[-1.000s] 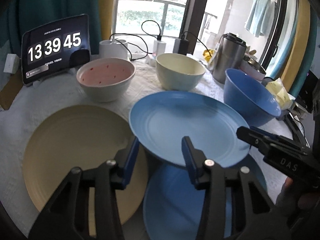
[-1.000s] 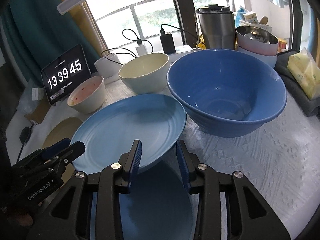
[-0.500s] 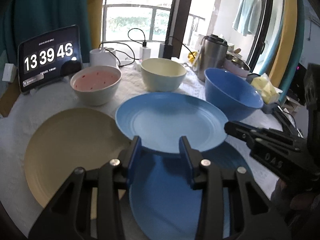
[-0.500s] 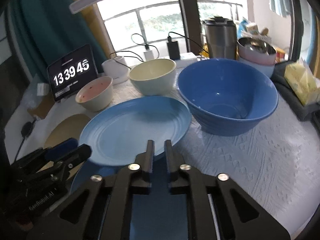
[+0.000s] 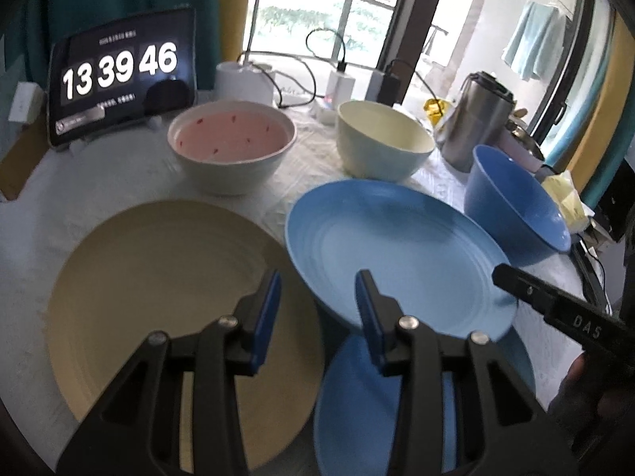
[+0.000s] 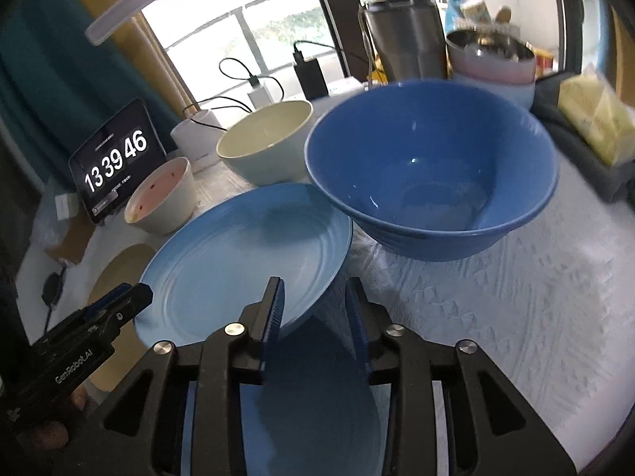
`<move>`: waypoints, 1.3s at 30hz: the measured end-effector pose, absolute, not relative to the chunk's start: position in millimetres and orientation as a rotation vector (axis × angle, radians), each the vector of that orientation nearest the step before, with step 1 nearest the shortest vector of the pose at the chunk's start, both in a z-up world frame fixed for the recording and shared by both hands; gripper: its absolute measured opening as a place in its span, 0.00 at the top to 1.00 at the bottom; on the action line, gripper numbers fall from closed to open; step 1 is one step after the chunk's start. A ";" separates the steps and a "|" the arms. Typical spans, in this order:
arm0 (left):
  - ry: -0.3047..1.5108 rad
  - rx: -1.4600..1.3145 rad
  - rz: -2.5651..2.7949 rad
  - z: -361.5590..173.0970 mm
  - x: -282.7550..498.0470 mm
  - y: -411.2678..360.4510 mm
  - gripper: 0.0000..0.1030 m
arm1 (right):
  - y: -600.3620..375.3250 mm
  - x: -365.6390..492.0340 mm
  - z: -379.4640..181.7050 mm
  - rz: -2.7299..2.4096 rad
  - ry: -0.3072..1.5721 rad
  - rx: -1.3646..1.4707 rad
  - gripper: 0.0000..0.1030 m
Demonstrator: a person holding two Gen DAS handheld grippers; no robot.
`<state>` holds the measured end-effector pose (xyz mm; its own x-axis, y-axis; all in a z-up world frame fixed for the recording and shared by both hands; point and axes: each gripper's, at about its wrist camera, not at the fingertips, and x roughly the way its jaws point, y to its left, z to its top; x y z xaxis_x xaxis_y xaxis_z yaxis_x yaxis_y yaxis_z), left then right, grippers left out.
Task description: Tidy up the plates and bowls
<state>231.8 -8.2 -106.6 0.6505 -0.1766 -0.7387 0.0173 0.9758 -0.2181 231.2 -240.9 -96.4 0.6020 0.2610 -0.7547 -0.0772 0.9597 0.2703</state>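
The light blue plate [image 5: 397, 254] sits tilted, its near edge propped over the dark blue plate [image 5: 416, 404] and its far edge down by the blue bowl [image 6: 432, 166]; the tan plate [image 5: 166, 309] lies just left of it. Both grippers are open and hold nothing: the left gripper [image 5: 317, 309] has its jaws wide, one finger over the tan plate and one at the light plate's near rim, while the right gripper [image 6: 313, 313] straddles that rim on the bowl side. To stack well, I judge one jaw should slip under the raised rim and one over, pinch firmly, then lower the plate centred on the dark one, keeping clear of the bowl. Readable writing: the clock [image 5: 119, 67] shows 13 39 46; one gripper reads "DAS", the other "GenRobot.AI"
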 end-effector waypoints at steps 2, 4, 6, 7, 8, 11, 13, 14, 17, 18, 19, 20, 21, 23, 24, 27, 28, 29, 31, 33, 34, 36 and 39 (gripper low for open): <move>0.882 -0.205 -0.126 -110.3 239.3 -9.7 0.60 | -240.2 236.7 -99.6 0.196 0.917 0.225 0.66; 0.913 -0.208 -0.147 -114.1 246.3 -12.9 0.59 | -239.1 241.4 -103.6 0.198 0.935 0.235 0.66; 0.928 -0.220 -0.148 -116.4 249.5 -14.0 0.58 | -236.8 245.8 -107.2 0.196 0.948 0.229 0.66; 0.926 -0.224 -0.149 -116.9 249.7 -13.7 0.58 | -235.5 246.5 -107.2 0.196 0.948 0.222 0.65; 0.924 -0.224 -0.150 -117.1 249.2 -14.8 0.58 | -234.8 247.0 -106.8 0.197 0.946 0.217 0.65; 0.911 -0.213 -0.154 -116.5 246.0 -16.3 0.59 | -234.8 245.7 -106.5 0.198 0.939 0.205 0.65; 0.903 -0.204 -0.154 -115.5 241.9 -17.0 0.59 | -232.6 243.0 -105.2 0.192 0.935 0.185 0.66; 0.900 -0.201 -0.156 -115.0 241.3 -17.2 0.59 | -231.7 241.7 -104.6 0.189 0.930 0.178 0.67; 0.889 -0.188 -0.163 -113.1 234.7 -17.1 0.59 | -231.1 237.2 -102.7 0.178 0.923 0.164 0.71; 0.885 -0.186 -0.163 -112.1 232.1 -16.7 0.59 | -230.9 234.3 -101.0 0.173 0.918 0.158 0.73; 0.884 -0.188 -0.165 -111.4 230.4 -16.2 0.59 | -230.8 232.6 -99.7 0.172 0.914 0.154 0.75; 0.881 -0.191 -0.167 -110.0 228.3 -15.9 0.59 | -230.4 231.3 -98.1 0.170 0.909 0.153 0.76; 0.877 -0.194 -0.168 -108.1 226.1 -15.4 0.59 | -230.0 229.1 -96.1 0.169 0.904 0.150 0.76; 0.866 -0.195 -0.170 -104.3 220.7 -13.7 0.59 | -229.2 223.7 -92.2 0.170 0.894 0.145 0.76; 0.861 -0.196 -0.171 -102.6 218.5 -13.1 0.59 | -228.8 222.5 -91.2 0.169 0.892 0.144 0.76; 0.846 -0.194 -0.175 -96.8 210.5 -10.7 0.59 | -226.5 214.4 -86.4 0.170 0.879 0.138 0.76; 0.841 -0.194 -0.174 -95.0 207.5 -9.9 0.59 | -225.5 212.0 -84.9 0.171 0.875 0.136 0.76; 0.838 -0.194 -0.174 -94.2 205.1 -9.1 0.59 | -225.8 209.8 -83.9 0.172 0.871 0.134 0.76; 0.833 -0.192 -0.175 -92.3 199.4 -7.8 0.59 | -224.3 203.5 -80.9 0.172 0.861 0.131 0.76; 0.831 -0.193 -0.178 -91.0 194.3 -7.8 0.59 | -224.0 198.0 -78.8 0.172 0.855 0.129 0.76; 0.829 -0.192 -0.180 -90.2 191.3 -7.7 0.59 | -223.7 195.0 -77.4 0.172 0.851 0.128 0.76; 0.824 -0.190 -0.183 -89.0 185.2 -7.9 0.59 | -223.5 189.8 -75.7 0.169 0.845 0.128 0.76; 0.817 -0.188 -0.188 -87.5 177.3 -8.0 0.59 | -222.7 182.0 -74.0 0.166 0.840 0.125 0.76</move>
